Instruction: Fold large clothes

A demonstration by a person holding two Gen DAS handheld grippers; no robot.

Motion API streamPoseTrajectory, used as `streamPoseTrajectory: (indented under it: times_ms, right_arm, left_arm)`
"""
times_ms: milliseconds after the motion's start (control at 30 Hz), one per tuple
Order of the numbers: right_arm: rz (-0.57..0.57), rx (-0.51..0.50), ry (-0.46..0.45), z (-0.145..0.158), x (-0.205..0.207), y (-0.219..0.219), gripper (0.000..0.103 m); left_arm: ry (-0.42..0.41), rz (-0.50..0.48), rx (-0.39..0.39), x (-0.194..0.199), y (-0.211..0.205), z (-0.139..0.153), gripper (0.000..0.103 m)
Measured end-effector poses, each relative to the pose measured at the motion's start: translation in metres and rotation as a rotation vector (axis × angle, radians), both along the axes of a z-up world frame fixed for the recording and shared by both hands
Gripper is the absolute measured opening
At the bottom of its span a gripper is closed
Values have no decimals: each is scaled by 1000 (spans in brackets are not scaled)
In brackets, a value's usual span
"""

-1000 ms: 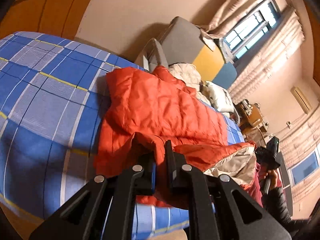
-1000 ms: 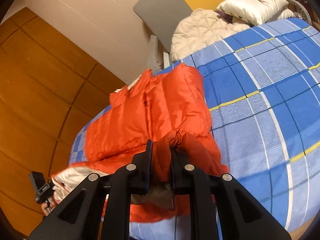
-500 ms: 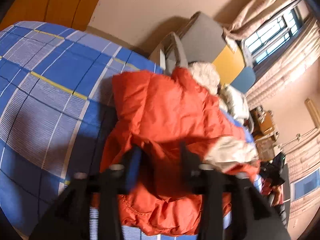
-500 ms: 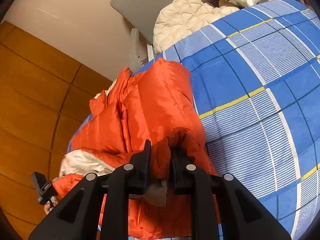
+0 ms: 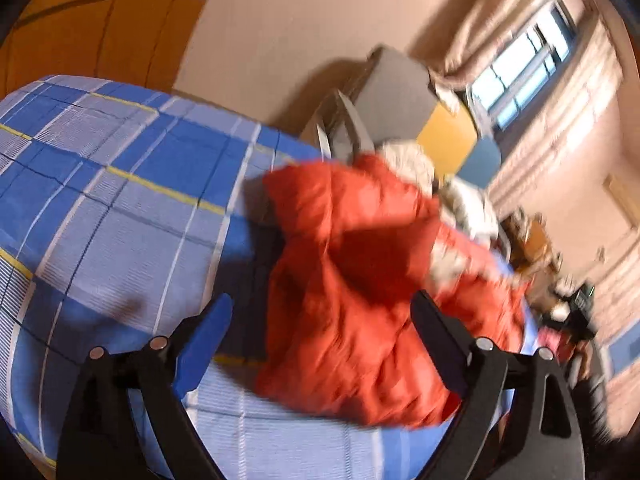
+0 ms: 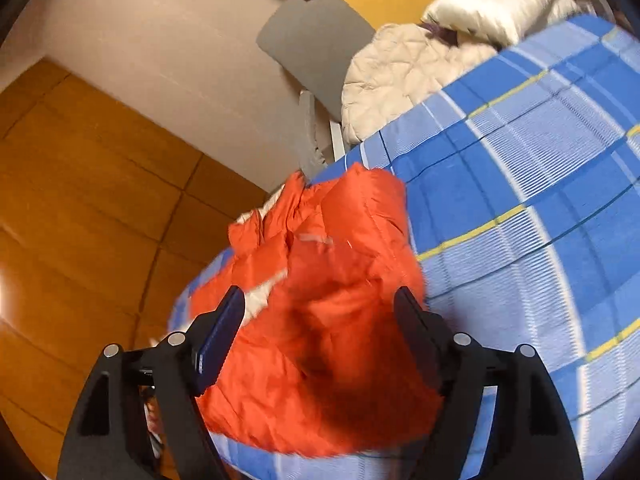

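One orange puffer jacket (image 6: 332, 320), one checked bedspread (image 6: 540, 208), one cream quilt (image 6: 396, 76), one white pillow (image 6: 496, 0) at one o'clock.

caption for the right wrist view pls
Open right gripper above an orange jacket bunched on the blue plaid bed.

The jacket (image 5: 360, 280) is a puffy, quilted orange-red garment lying in a bunched heap on the blue checked bed (image 5: 120, 200). In the right wrist view the jacket (image 6: 328, 312) sits near the bed's edge, its bulk spreading from about 12 o'clock down to 6 o'clock. Patches of pale lining show at its 9 o'clock side. It seems folded over on itself, though motion blur hides the exact layers.
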State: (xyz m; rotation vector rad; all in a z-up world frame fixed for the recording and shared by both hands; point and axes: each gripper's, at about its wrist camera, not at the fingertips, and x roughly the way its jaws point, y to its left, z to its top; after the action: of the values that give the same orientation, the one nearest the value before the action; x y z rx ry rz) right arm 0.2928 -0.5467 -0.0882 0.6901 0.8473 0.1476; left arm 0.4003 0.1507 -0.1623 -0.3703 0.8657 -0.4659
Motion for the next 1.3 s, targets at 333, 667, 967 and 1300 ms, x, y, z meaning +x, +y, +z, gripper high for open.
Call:
streamPoseTrajectory:
  times_ms: [333,667,967,1300]
  right_arm:
    - [137,-253,91,-27,21,35,76]
    - [219,-349,125,-38,42,51,46]
    - [249,-428,81,-14,25,61,17]
    - [188,-425,-50,42,17,61,12]
  left_arm:
    - [-138,-171,190,-15,-35,0,91]
    - [-136,-242,207,21,-59,2,69]
    - [-148,-197,147,8,-43,14,6]
    - [-246,-100,66,-11,-17,63,2]
